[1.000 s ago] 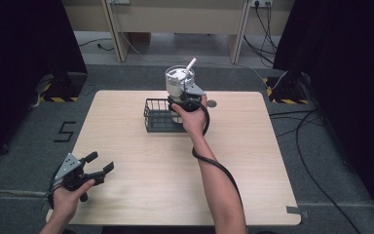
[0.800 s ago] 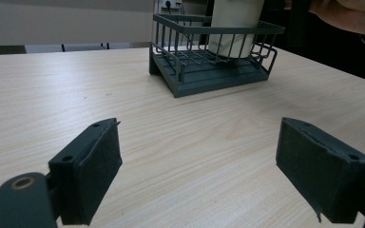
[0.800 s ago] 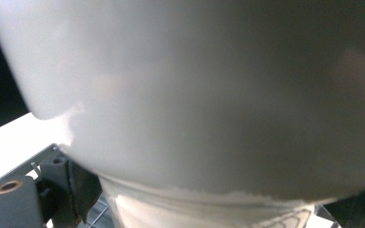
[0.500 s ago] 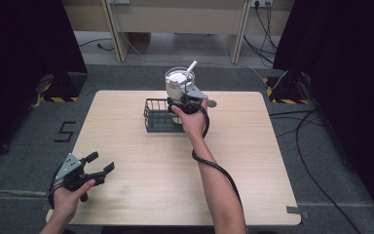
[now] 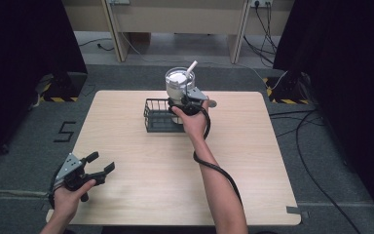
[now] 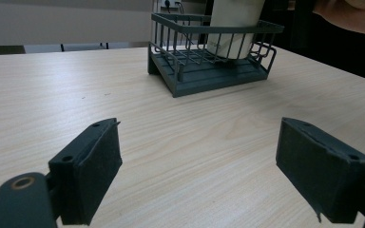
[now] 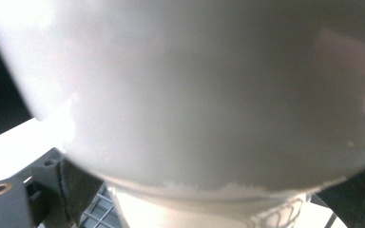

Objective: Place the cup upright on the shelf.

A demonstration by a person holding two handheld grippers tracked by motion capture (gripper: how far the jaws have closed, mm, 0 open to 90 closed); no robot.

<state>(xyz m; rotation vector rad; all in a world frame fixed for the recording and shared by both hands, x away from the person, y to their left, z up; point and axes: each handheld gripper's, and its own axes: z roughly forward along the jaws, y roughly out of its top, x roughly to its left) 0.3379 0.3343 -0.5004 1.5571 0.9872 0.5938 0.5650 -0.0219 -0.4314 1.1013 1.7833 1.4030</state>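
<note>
White cup (image 5: 177, 84) with straw, clamped in the right gripper (image 5: 187, 100), sits over the right end of the dark wire basket (image 5: 157, 117) near the tabletop's (image 5: 253, 161) far edge, centre. Left gripper (image 5: 95, 165) at the near-left corner, jaws wide apart, holding nothing, just above the wood.

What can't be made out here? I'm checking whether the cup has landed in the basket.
- Cup base: in the left gripper view, basket wires cross it; contact unclear.
- Cup top: cut off by that view's upper edge.
- Right hand-held gripper jaws: the hand covers them in the high view; right gripper view is blurred white.
</note>
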